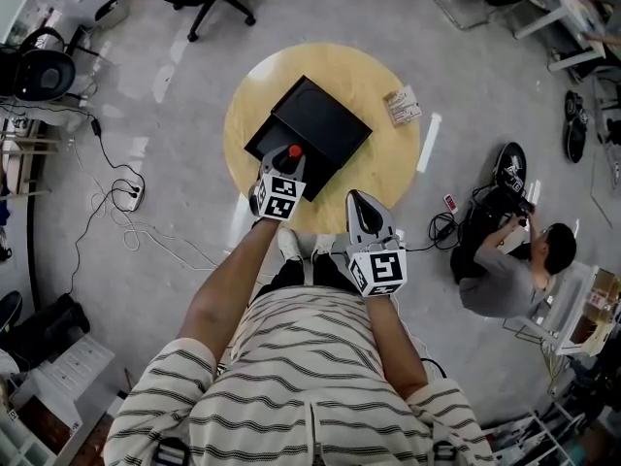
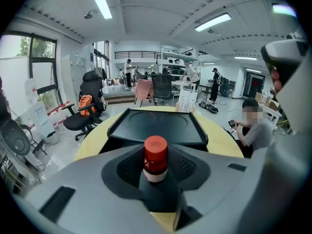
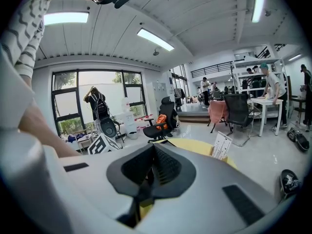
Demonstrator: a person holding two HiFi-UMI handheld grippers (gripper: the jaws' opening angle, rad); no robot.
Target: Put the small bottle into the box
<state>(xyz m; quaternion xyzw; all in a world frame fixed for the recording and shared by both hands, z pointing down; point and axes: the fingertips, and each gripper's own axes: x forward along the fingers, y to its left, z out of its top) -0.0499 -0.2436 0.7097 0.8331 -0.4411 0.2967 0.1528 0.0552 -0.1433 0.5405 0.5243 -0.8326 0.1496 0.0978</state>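
one bottle [image 2: 156,156], one box [image 1: 325,122], perhaps one packet [image 1: 402,106]

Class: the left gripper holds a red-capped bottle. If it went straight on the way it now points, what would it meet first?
Probably the black box: it lies directly ahead of the left gripper and its small bottle, though depth is unclear.

The left tool [image 1: 291,159], tilted downward at the end of an outstretched bare forearm [image 1: 228,280], has its jaws clamped on the small bottle [image 2: 155,161] standing upright between them, while the right tool [image 1: 363,205], just beside it and nearer the body, has its jaws pressed together with nothing in them
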